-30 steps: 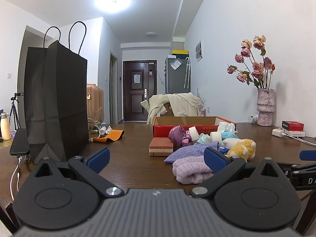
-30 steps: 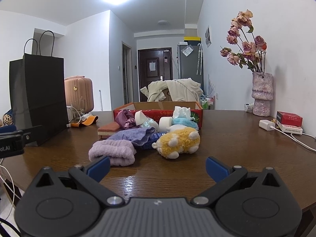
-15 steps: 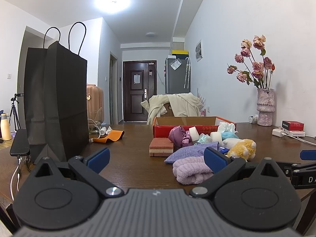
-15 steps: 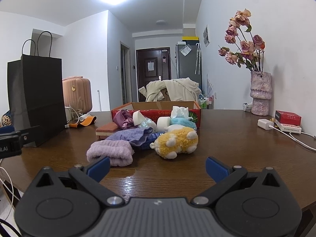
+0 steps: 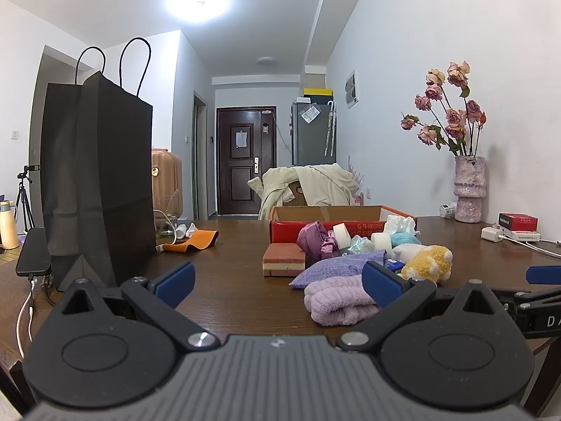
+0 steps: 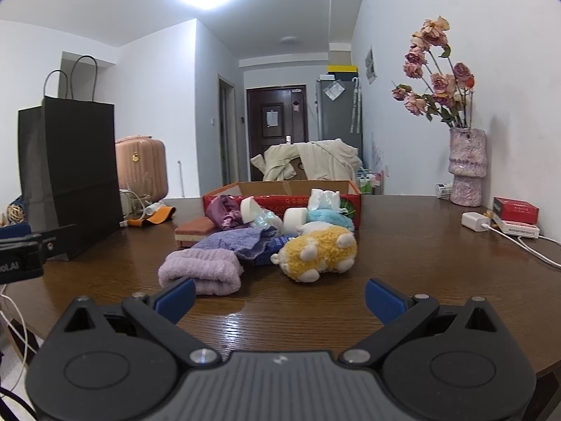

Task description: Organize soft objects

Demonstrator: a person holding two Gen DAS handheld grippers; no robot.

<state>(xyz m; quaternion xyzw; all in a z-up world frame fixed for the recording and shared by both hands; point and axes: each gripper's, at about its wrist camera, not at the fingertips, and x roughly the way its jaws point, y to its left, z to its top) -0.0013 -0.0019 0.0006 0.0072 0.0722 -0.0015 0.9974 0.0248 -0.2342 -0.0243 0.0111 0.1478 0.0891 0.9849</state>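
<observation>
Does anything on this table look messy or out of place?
Yes. The soft things lie heaped on the brown wooden table in front of the red cardboard box, not in it: a rolled lilac towel, a yellow plush toy, a purple cloth.

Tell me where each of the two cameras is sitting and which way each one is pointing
Left wrist: sits on the left gripper, low over the table, facing the far door; black paper bag at left, right gripper's fingertip at the right edge.
Right wrist: sits on the right gripper, facing the same way, aimed at the yellow plush toy; part of the left gripper shows at the left edge.
Both show the rolled lilac towel, red cardboard box and vase of flowers.
</observation>
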